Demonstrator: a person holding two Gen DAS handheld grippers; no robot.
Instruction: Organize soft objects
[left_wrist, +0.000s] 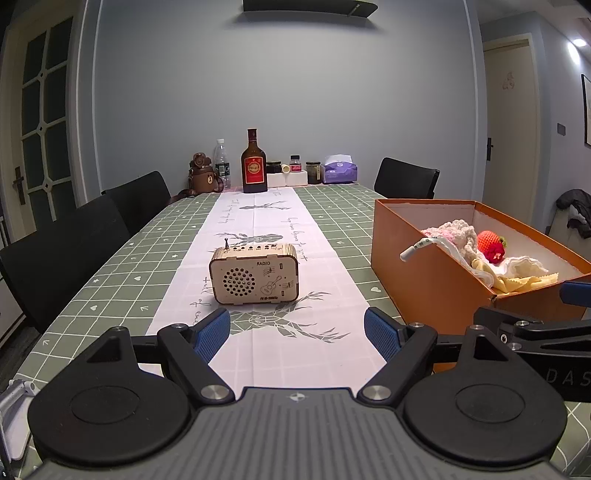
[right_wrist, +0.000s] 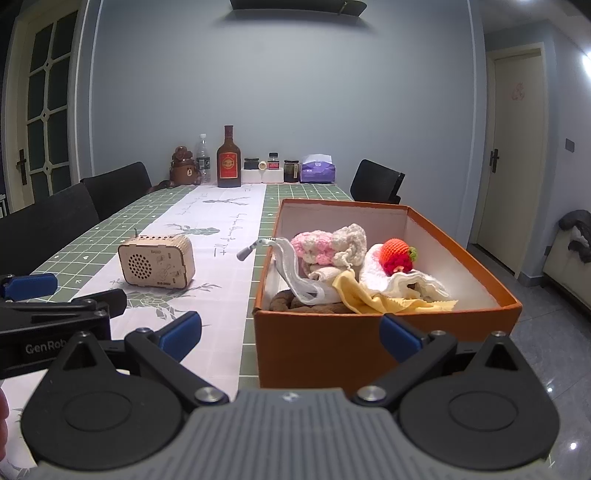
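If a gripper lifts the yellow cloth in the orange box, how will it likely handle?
The yellow cloth lies crumpled over other fabrics, so it will probably hang limp when lifted. It looks thin, so likely very light. Its folds touch the white knit, which might drag along. Both the left gripper and right gripper are open.

1. The room around me is dim and bluish, lit from a ceiling lamp (left_wrist: 579, 42) at the upper right that flares white.
2. The floor tiles (right_wrist: 546, 354) carry small glints.
3. The fisheye bends the door frame (left_wrist: 9, 122) at the edges.
4. Both views are sharp, shadows soft.
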